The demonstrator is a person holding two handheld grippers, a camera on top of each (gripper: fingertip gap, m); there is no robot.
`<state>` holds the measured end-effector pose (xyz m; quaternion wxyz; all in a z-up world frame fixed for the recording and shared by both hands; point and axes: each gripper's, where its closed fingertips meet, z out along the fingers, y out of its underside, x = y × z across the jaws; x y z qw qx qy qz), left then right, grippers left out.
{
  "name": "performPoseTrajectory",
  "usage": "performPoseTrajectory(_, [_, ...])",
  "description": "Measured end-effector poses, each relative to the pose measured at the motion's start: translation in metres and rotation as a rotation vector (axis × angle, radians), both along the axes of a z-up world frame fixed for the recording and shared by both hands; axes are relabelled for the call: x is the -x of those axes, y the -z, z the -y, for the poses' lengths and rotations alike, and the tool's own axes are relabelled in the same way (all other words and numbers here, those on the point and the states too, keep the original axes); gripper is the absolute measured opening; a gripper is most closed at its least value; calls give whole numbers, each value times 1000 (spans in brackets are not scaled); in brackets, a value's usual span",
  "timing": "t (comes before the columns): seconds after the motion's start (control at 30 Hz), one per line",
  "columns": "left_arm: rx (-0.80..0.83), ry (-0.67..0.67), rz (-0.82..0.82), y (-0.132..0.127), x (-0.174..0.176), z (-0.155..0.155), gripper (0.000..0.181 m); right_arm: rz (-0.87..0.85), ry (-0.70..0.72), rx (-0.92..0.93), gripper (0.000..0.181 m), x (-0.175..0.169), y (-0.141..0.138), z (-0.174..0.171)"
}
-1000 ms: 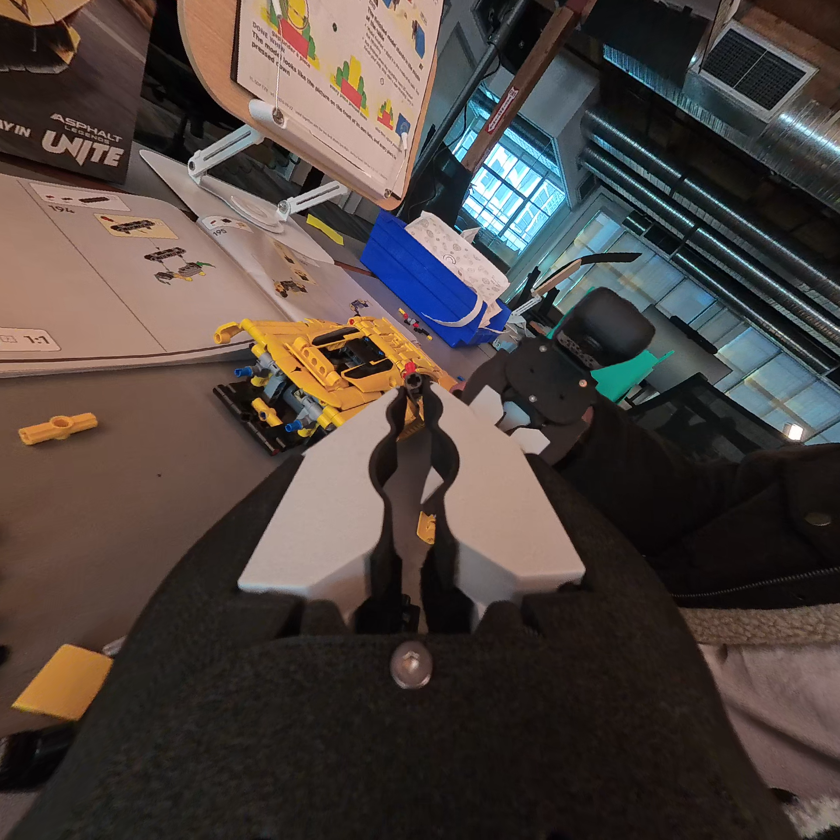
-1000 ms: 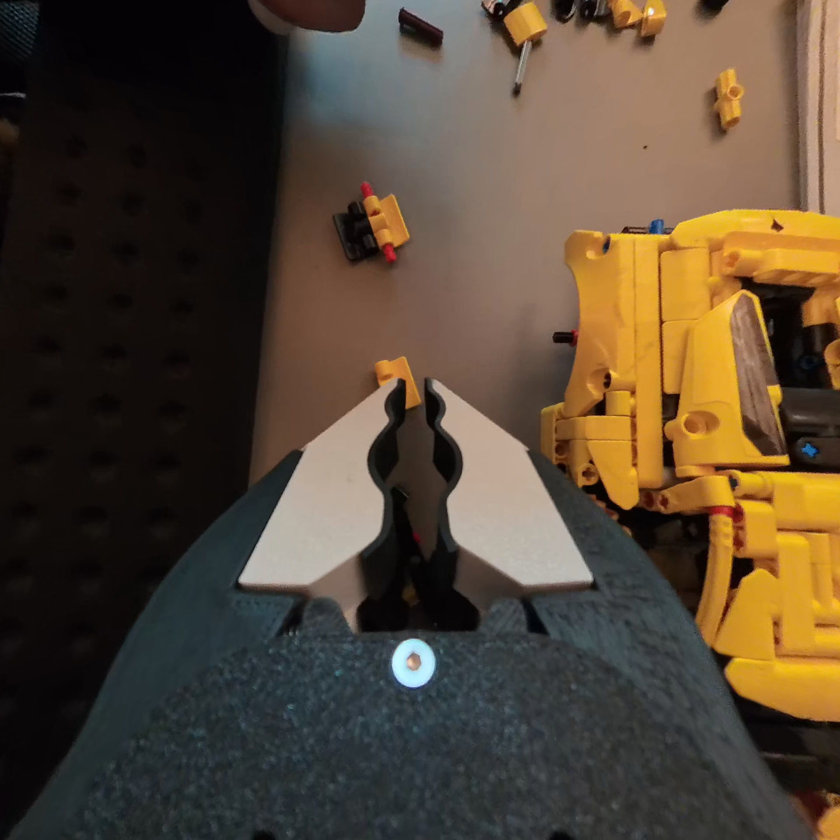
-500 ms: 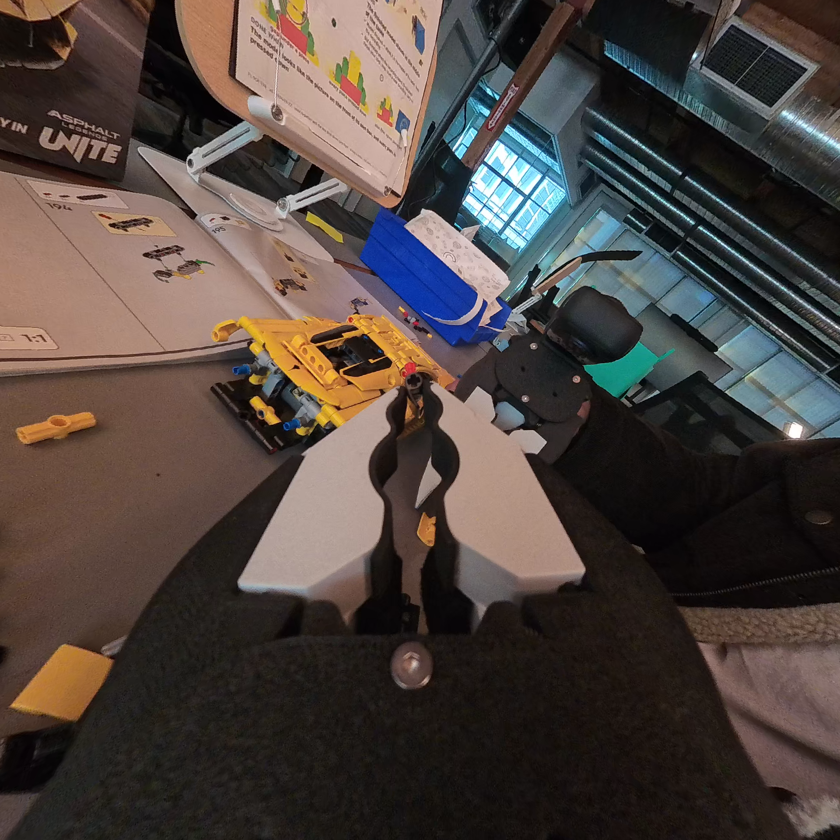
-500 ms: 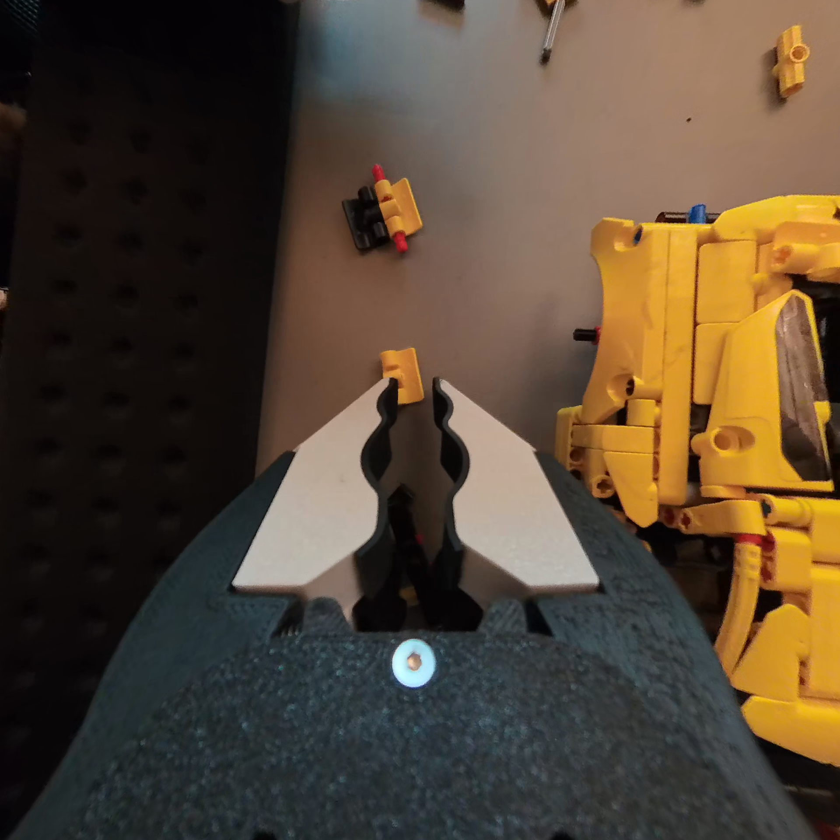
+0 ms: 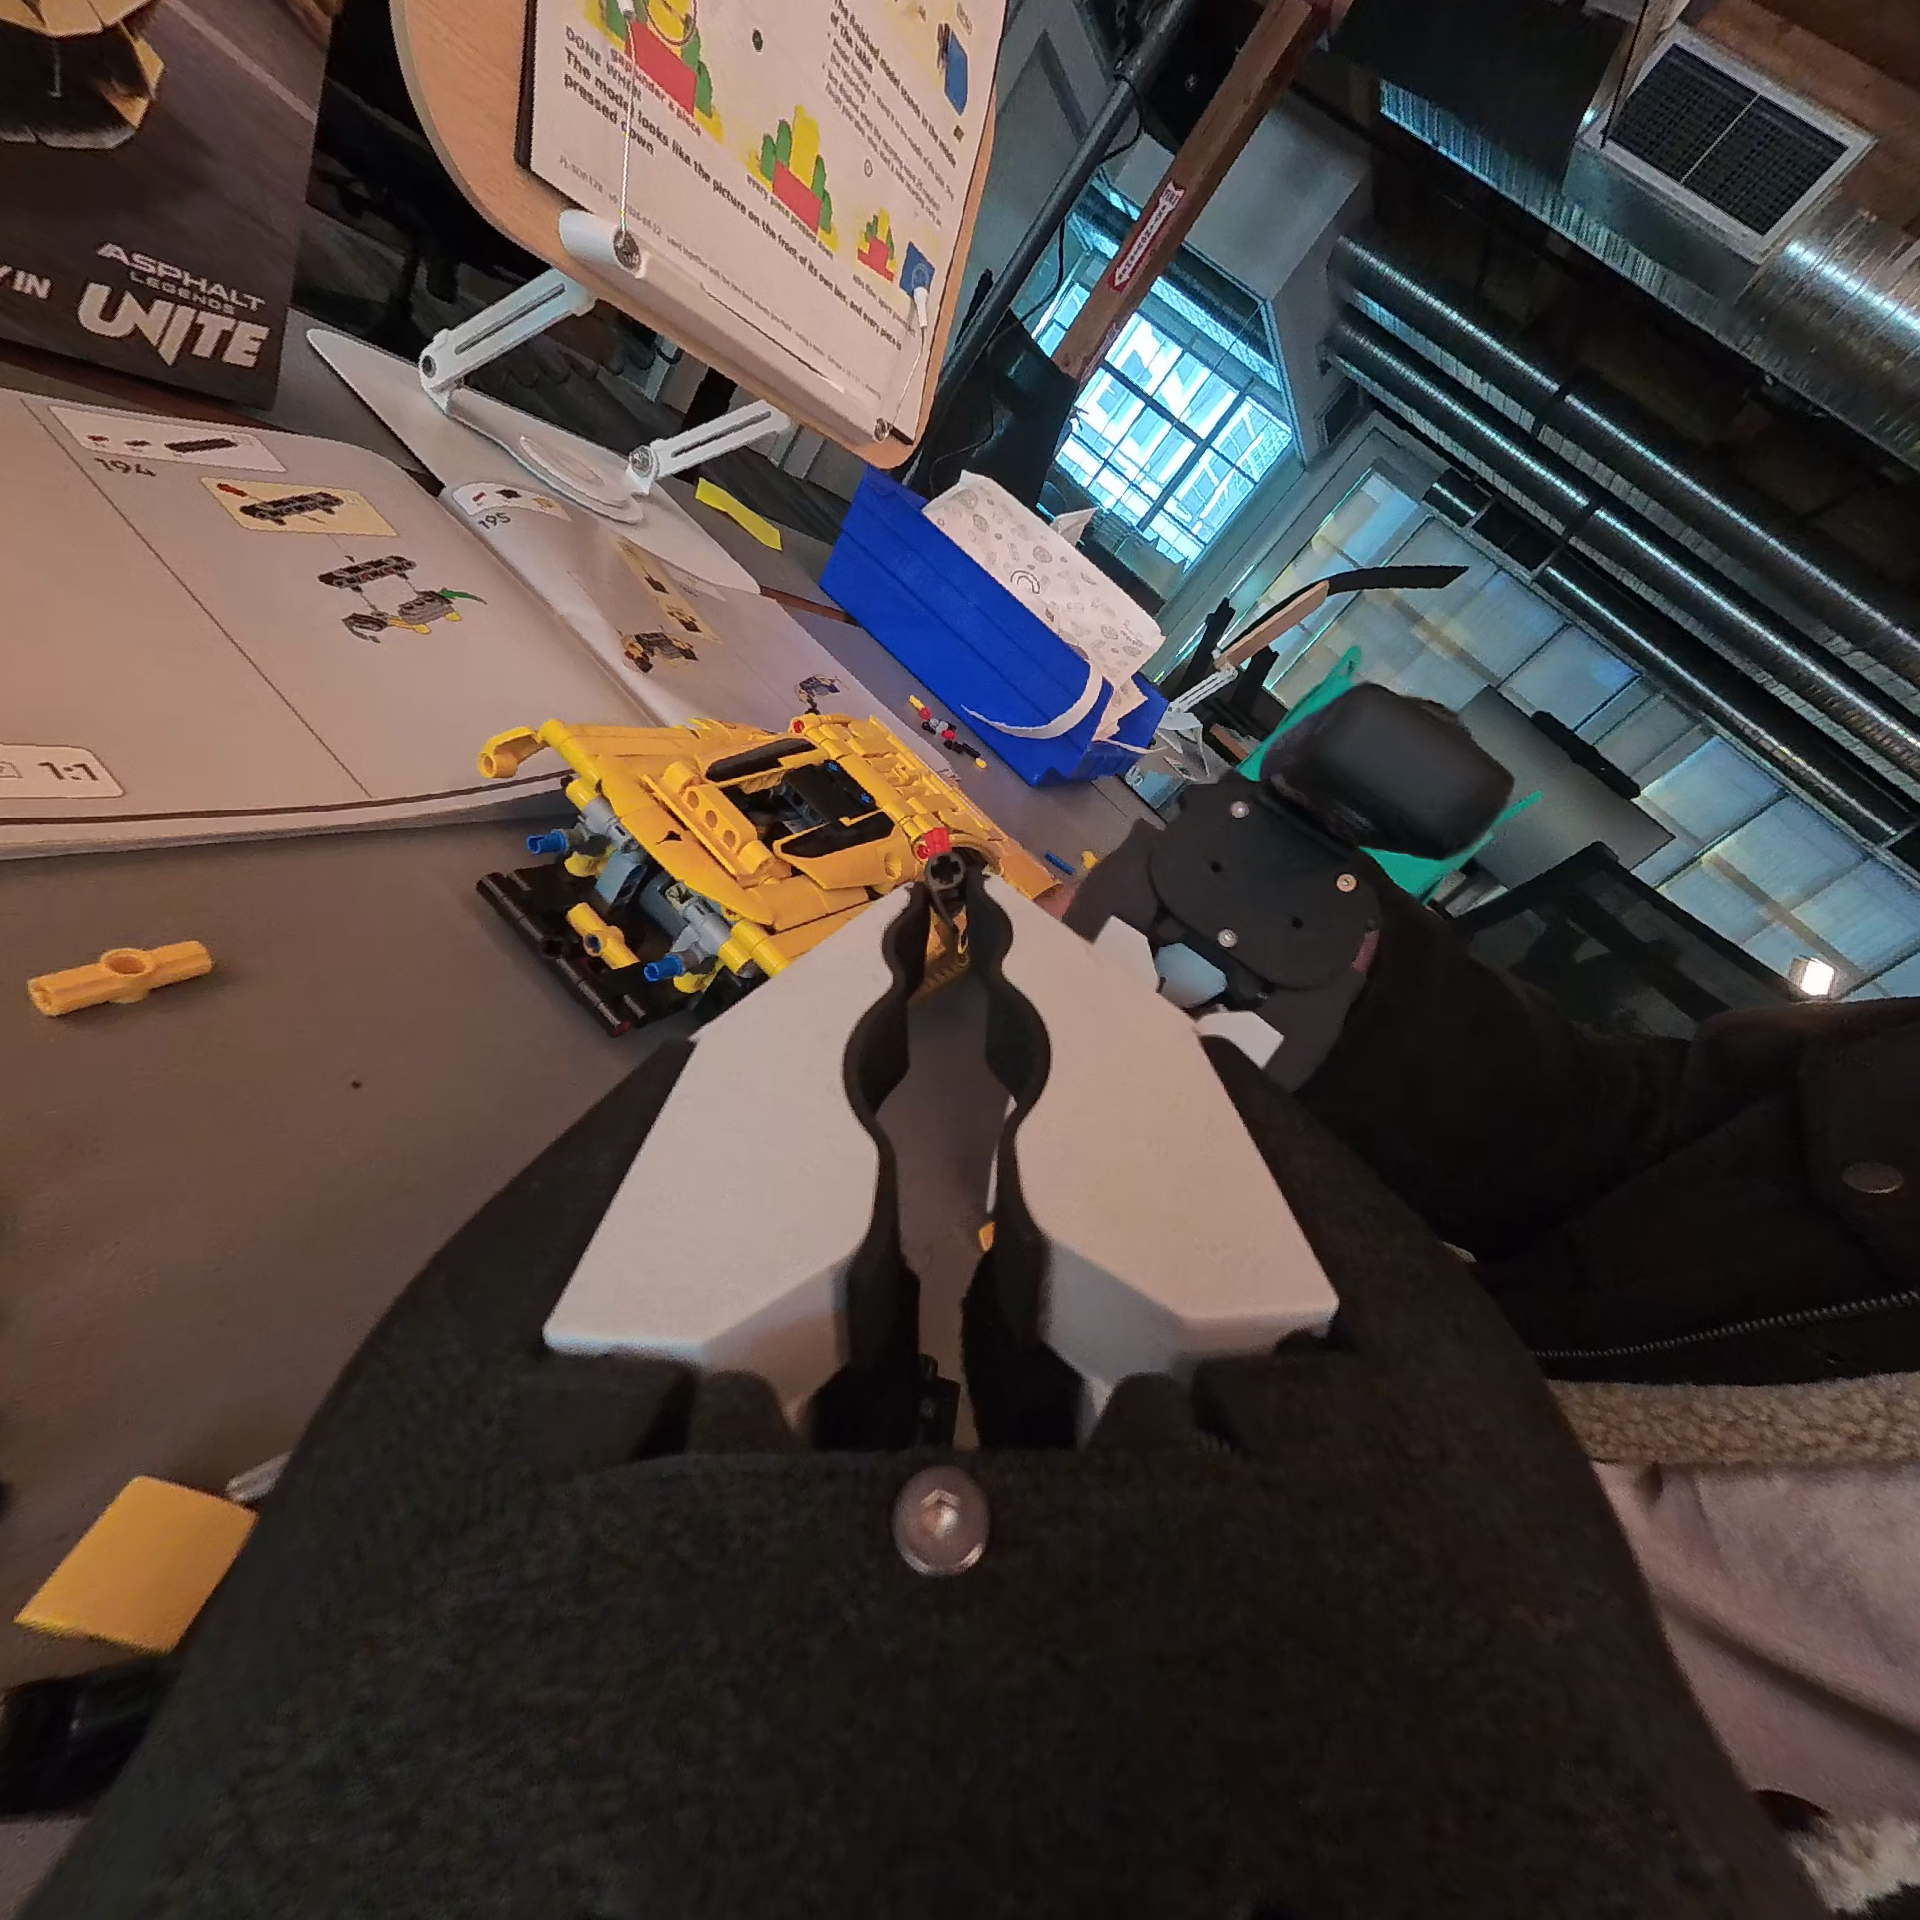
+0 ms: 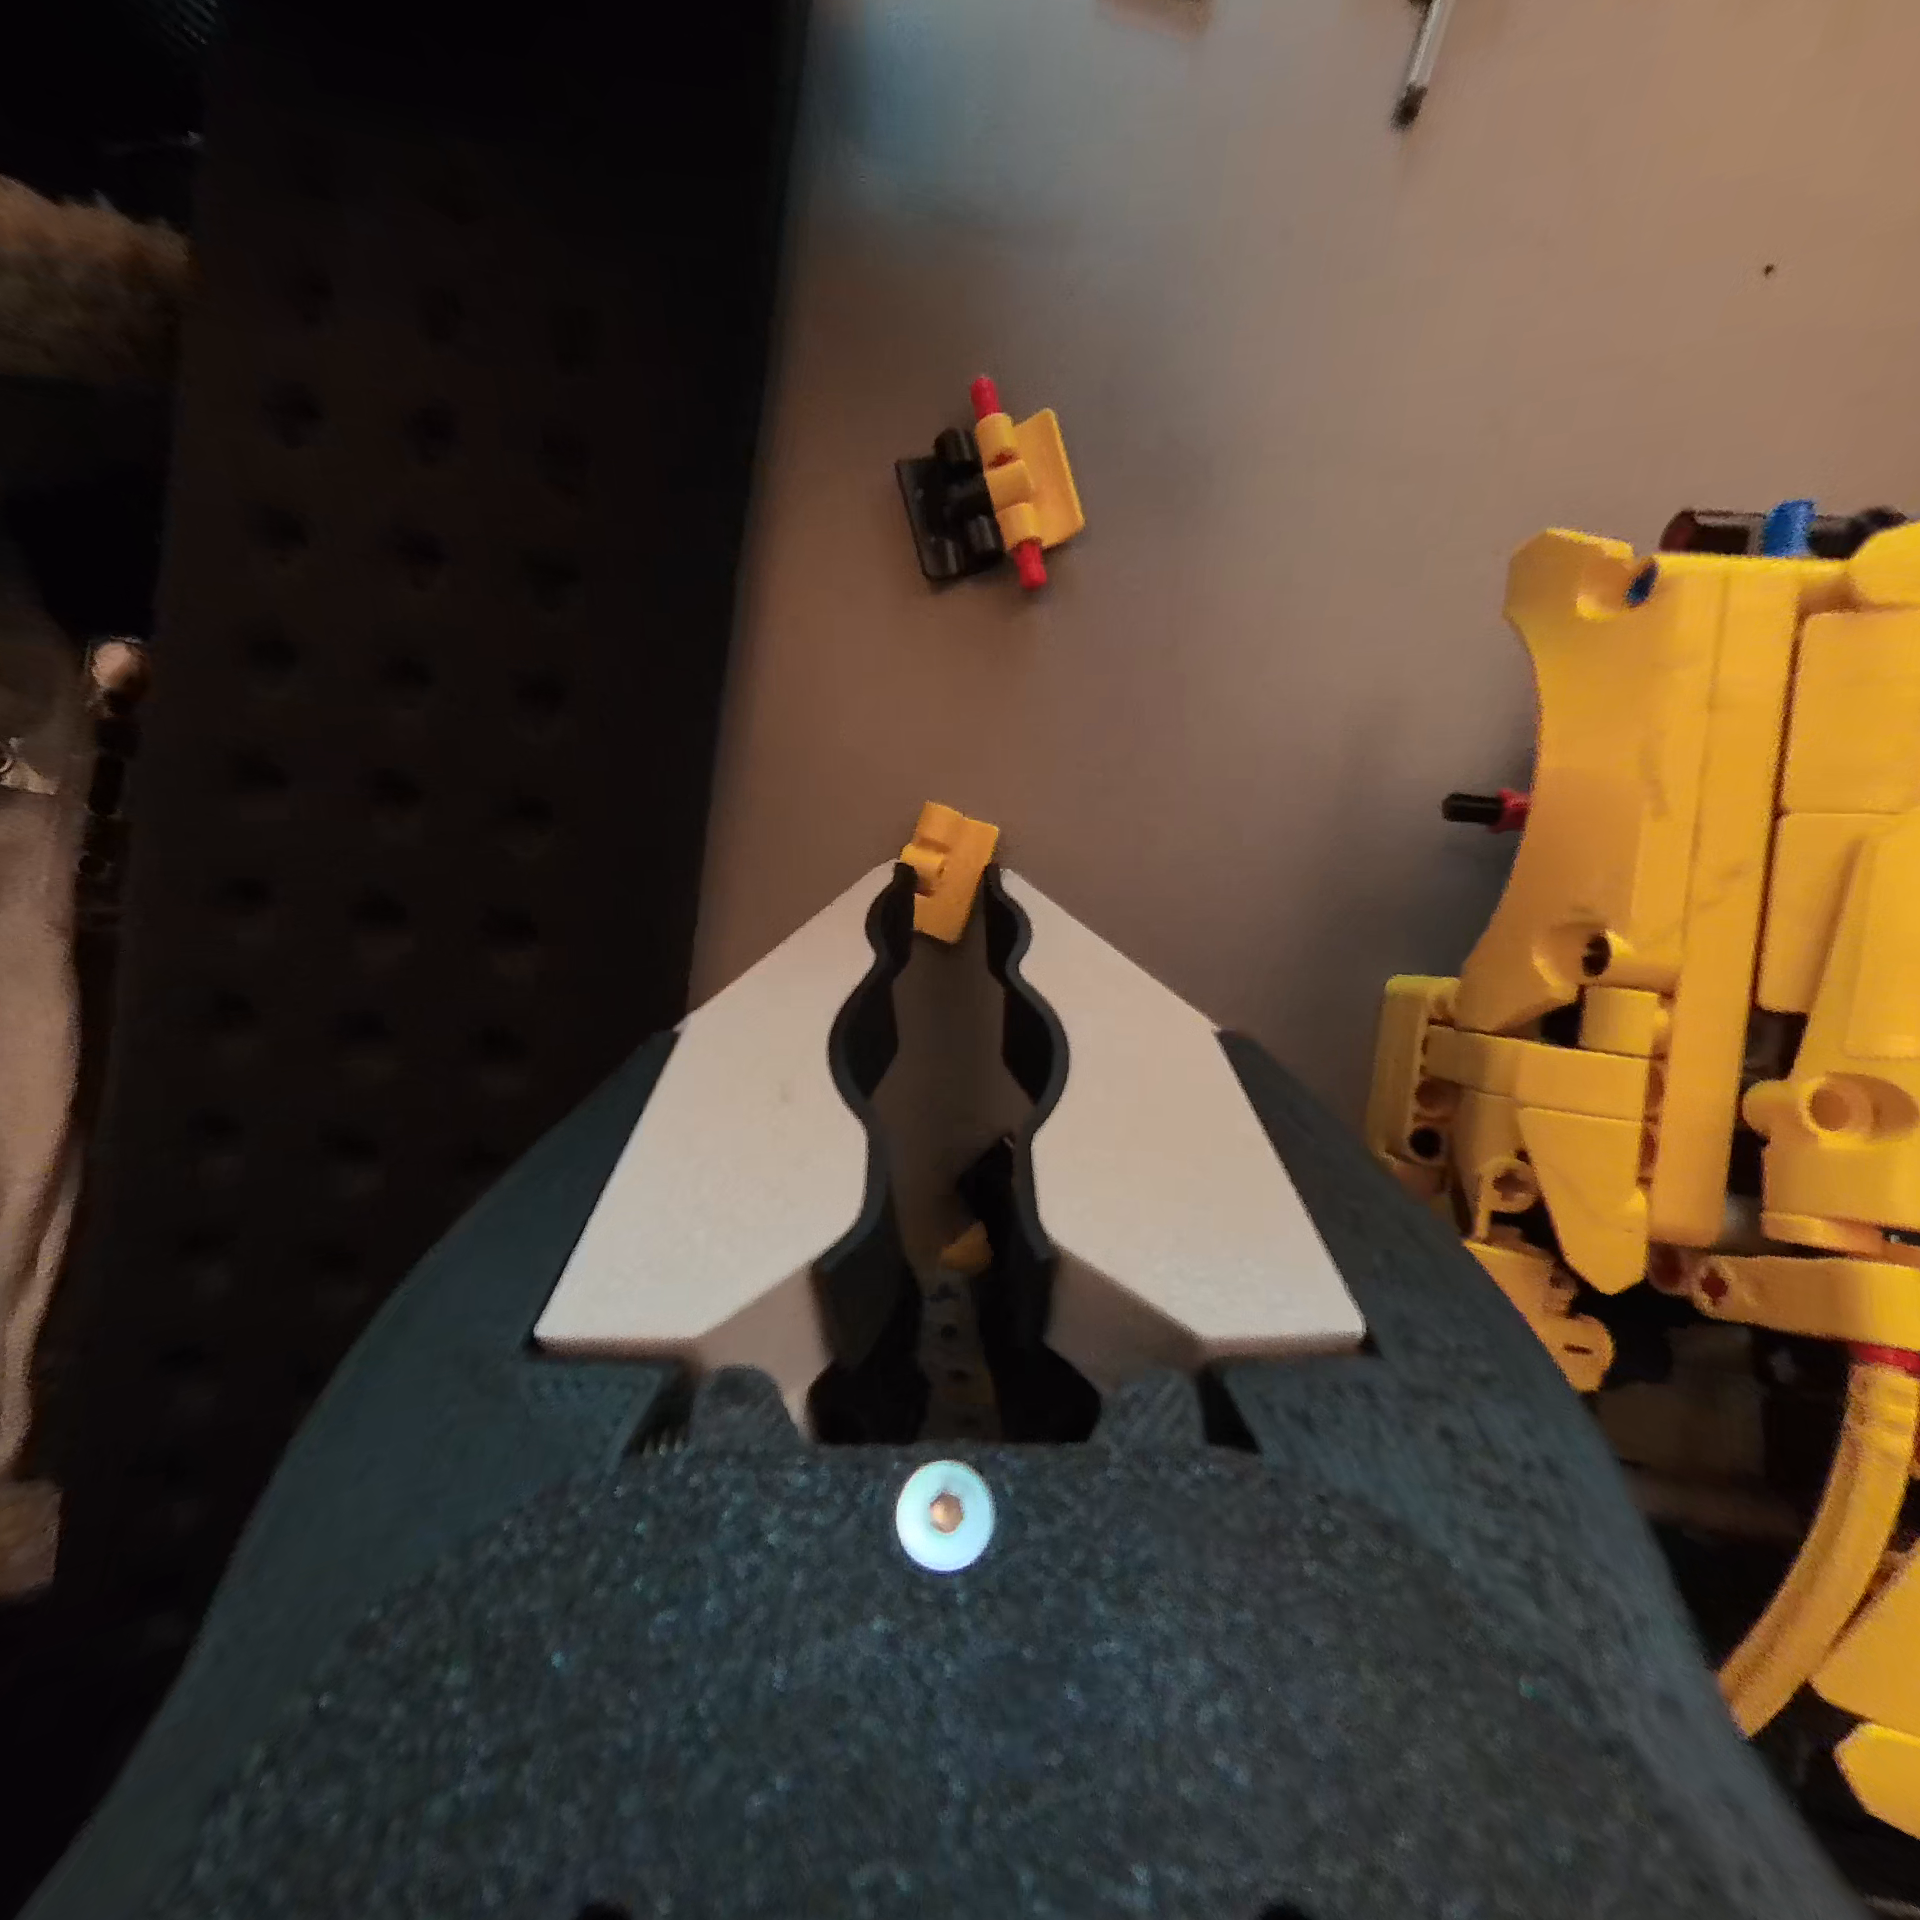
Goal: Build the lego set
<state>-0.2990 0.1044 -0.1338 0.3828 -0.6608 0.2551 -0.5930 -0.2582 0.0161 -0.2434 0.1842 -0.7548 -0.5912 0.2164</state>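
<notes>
The part-built yellow car (image 5: pixel 748 842) sits on the grey table; it also shows at the right of the right wrist view (image 6: pixel 1683 987). My left gripper (image 5: pixel 948 904) is shut on a small black pin with a red end (image 5: pixel 943 871), held just in front of the car's near corner. My right gripper (image 6: pixel 948 883) has its fingertips on both sides of a small yellow piece (image 6: pixel 951 862) on the table, left of the car. The right gripper also shows in the left wrist view (image 5: pixel 1247 914), held by a dark-sleeved arm.
A small black, yellow and red sub-assembly (image 6: pixel 992 504) lies beyond the yellow piece. The table edge and a dark perforated surface (image 6: pixel 416 727) are to the left. The open instruction booklet (image 5: pixel 260 644), a blue bin (image 5: pixel 966 644), a yellow connector (image 5: pixel 120 971) and a yellow panel (image 5: pixel 135 1564) lie around.
My right gripper moved forward over the table, opened its jaws and now has the small yellow piece between its tips; the piece has turned a little. My left gripper has barely moved.
</notes>
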Motion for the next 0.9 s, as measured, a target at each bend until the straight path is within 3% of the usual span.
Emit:
performPoseTrajectory(0.2, [-1,1,-2,0,0,0,6,115,-70,-113,9,4,-2,10])
performPoseTrajectory(0.33, [-2,-1,-2,0,0,0,6,289,-98,-338,0,-10,0,-2])
performPoseTrajectory(0.43, [-2,0,-2,0,0,0,6,295,-97,-477,0,-12,-2,-8])
performPoseTrajectory(0.6, [-3,-1,-3,0,0,0,6,-46,68,-153,5,12,-12,-1])
performPoseTrajectory(0.7, [-4,1,-5,1,-1,0,6,-136,11,11,19,28,-11,3])
performPoseTrajectory(0.9, [1,-4,-1,0,0,-1,6,-26,-140,-37,17,40,1,4])
